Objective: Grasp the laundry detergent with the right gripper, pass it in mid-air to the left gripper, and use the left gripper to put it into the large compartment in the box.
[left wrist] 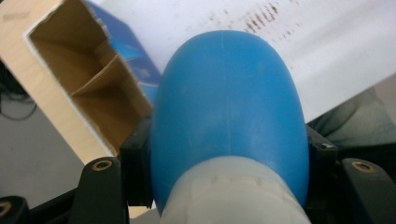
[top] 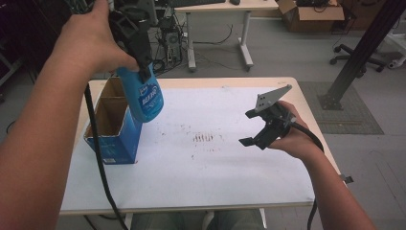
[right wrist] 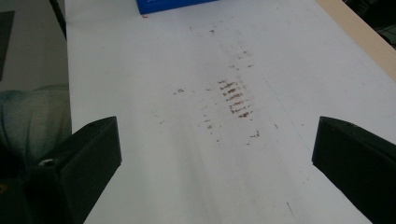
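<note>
The blue bottle [top: 146,96] hangs in the air, base down, just above the open top of the blue box [top: 115,129] at the left of the table. My left gripper [top: 143,67] pinches it near the pale neck end; in the left gripper view the jaws press the bottle [left wrist: 229,102] on both sides. My right gripper [top: 256,132] is spread wide w/ nothing between the jaws, held above the table's right half, well apart from the bottle.

Risks, as I judge them: the bottle is rounded & smooth, so it could swivel or slip in the pinch, esp. since I hold it at the narrow end w/ the heavy part below. The box has a cardboard divider [left wrist: 100,77] inside; if I lower off-centre the base may catch the divider or rim and tip the box, which stands near the table edge and isn't braced by my other hand.

Surface: white sheet [top: 215,167] on a pale wood tabletop, w/ a patch of brown marks [right wrist: 233,100] mid-table. Room: grey floor, a second desk [top: 220,7] behind, cardboard carton [top: 311,14], office chair base [top: 356,60], black frame post [top: 364,48].
</note>
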A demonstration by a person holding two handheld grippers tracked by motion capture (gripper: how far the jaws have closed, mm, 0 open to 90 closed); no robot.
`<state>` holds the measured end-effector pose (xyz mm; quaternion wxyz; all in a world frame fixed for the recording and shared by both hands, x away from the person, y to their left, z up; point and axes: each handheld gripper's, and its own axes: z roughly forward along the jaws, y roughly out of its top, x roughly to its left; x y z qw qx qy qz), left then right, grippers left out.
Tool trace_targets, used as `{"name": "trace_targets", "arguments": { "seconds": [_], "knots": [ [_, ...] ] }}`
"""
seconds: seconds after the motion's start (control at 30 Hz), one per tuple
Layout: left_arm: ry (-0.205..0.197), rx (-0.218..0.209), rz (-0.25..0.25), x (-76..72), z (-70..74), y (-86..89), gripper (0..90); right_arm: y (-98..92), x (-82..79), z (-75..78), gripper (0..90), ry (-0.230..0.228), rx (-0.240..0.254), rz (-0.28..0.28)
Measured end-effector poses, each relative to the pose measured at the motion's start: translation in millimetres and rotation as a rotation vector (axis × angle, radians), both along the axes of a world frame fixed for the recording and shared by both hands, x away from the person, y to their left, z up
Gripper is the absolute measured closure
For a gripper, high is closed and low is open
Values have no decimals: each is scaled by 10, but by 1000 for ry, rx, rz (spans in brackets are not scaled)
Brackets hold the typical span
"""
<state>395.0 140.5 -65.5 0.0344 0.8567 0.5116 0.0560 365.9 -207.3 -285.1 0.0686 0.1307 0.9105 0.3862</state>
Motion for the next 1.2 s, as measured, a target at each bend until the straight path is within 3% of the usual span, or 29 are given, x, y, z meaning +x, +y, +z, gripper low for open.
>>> {"name": "trace_targets", "arguments": {
  "seconds": [0.37,0.63,0.87,1.2],
  "knots": [
    [-9,-23,189,119,134,354,379,77,25,-46,14,13,-6,15],
    [-19,-36,290,175,200,593,379,86,39,-93,13,19,-13,15],
    [-28,-2,347,220,224,753,379,94,42,-114,13,25,-19,13],
    [-37,2,409,223,183,954,379,109,38,-133,13,30,-19,13]
  ]
}}
